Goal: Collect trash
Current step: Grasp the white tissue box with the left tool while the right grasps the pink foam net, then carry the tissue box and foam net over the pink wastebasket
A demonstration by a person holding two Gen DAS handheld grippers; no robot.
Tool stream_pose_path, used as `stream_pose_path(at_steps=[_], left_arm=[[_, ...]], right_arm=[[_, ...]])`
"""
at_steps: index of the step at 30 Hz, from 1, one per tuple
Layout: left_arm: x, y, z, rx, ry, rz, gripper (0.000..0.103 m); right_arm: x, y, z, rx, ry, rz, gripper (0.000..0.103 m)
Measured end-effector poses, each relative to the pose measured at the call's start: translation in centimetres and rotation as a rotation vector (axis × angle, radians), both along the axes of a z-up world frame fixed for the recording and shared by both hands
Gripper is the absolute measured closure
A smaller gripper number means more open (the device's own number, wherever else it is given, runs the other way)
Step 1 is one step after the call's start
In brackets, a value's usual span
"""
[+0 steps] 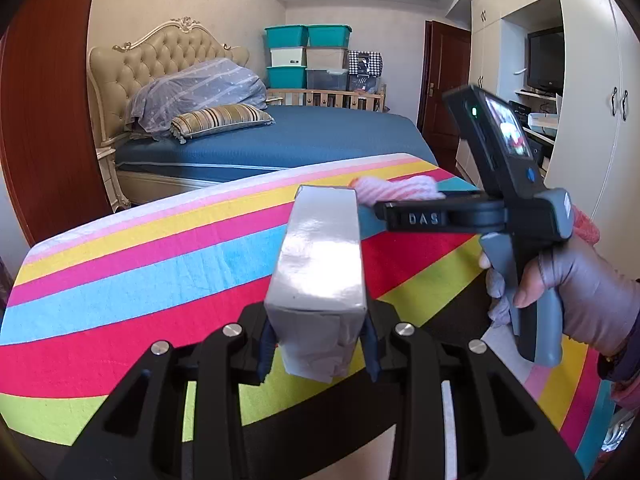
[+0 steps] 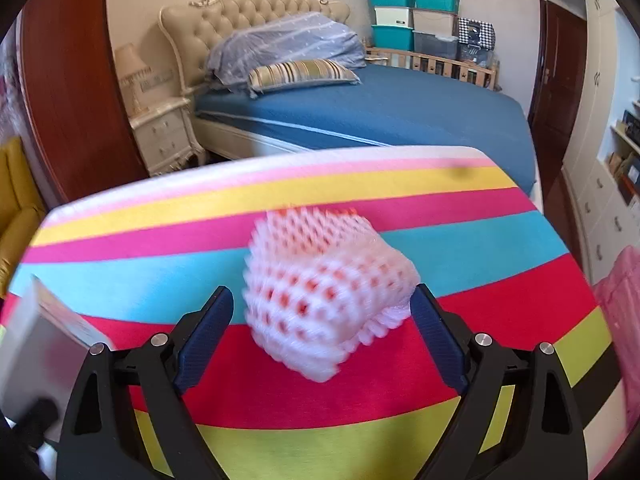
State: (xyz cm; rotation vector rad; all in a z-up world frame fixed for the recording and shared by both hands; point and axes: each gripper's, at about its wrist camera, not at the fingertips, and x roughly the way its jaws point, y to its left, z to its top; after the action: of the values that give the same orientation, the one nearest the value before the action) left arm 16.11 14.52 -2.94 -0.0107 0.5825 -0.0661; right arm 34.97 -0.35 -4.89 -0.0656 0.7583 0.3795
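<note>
We hold two grippers over a table (image 2: pixel 120 280) covered in a striped cloth.

Left gripper (image 1: pixel 318 350): its jaws are clamped on a silver box (image 1: pixel 320 264). The pads press on the two long sides near the box's near end. The box points forward, away from the camera, tilted up and clear of the table. In the right wrist view the box (image 2: pixel 36 344) shows at the lower left edge, blurred.

Right gripper (image 2: pixel 322 330): its jaws stand wide apart. A white foam net (image 2: pixel 324 288) sits between them, with red showing through its mesh. The net is blurred. The left pad stands clear of the net; whether the right pad touches the net's right end we cannot tell. We cannot tell whether the net rests on the table or is above it.

In the left wrist view the right gripper (image 1: pixel 404 200) reaches in from the right, held by a gloved hand (image 1: pixel 576 292). The net (image 1: pixel 396 188) shows pink behind its finger and just beyond the far end of the box.

Behind the table stands a bed (image 2: pixel 400 116) with a blue sheet and pillows. Stacked bins (image 1: pixel 308 56) stand by the far wall.
</note>
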Motion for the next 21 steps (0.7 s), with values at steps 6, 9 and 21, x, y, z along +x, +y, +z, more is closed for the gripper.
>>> stream_pose_path(at_steps=[6,9,21], left_arm=[[0.2,0.5,-0.2,0.005,-0.001,-0.004,0.069],[0.3,0.4,0.0,0.012,-0.003,-0.008,0.069],[0.2,0.5,0.0,0.007,-0.006,-0.015,0.069]], right_arm=[[-1.4,-2.0,0.6,-0.009,-0.042,0.019,0.064],[-3.4,-3.8,0.8,0.008,-0.061,0.04,0.065],[-11.2,-9.3,1.5,0.024,-0.126,0.05,0.065]])
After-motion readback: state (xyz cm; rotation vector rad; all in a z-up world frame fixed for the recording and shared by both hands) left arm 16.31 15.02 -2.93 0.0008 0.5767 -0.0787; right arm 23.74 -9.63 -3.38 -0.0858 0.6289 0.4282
